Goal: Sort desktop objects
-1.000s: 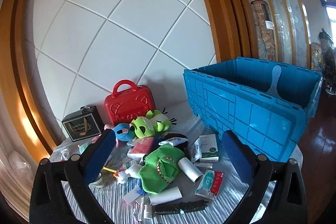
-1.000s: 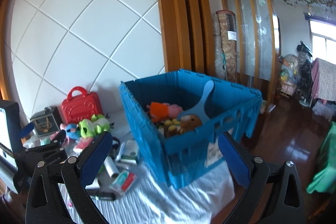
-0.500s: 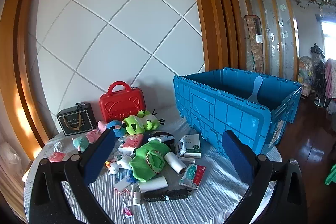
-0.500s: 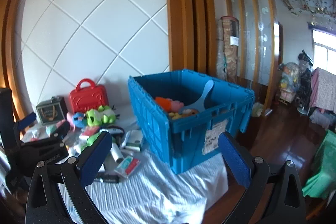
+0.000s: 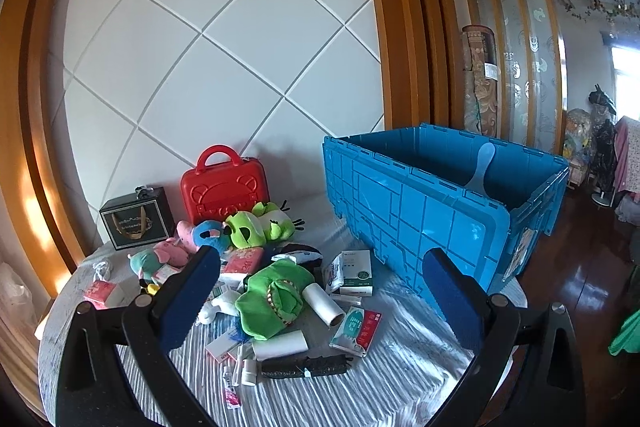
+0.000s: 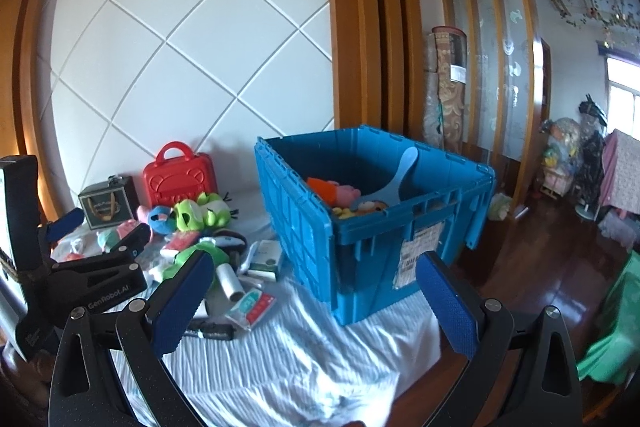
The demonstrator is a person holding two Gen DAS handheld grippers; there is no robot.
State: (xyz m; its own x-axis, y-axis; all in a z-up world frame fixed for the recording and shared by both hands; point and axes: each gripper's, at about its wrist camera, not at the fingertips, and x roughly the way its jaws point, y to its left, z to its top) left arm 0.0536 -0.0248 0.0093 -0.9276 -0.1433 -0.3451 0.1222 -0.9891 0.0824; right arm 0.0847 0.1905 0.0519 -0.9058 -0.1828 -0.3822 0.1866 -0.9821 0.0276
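A pile of small items lies on the white-clothed round table [image 5: 400, 379]: green frog plush toys [image 5: 256, 227], a green plush hat [image 5: 276, 295], white rolls [image 5: 322, 303], a tissue pack [image 5: 356, 327], a medicine box [image 5: 356, 267] and a black folded umbrella [image 5: 304, 367]. A big blue crate [image 5: 420, 211] stands to their right. In the right wrist view the crate [image 6: 304, 219] holds plush toys [image 6: 336, 191] and a blue scoop [image 6: 392, 183]. My left gripper [image 5: 320, 267] hangs open and empty in front of the pile. My right gripper [image 6: 314, 267] is open and empty, short of the crate.
A red toy case [image 5: 224, 187] and a black gift box [image 5: 136, 223] stand at the back against the white panelled wall. The left gripper [image 6: 104, 227] shows at the left of the right wrist view. Dark wooden floor [image 6: 540, 267] lies right of the table.
Both grippers have drawn back from the table, so the pile and crate look smaller and more of the table's front shows. Both stayed open and empty.
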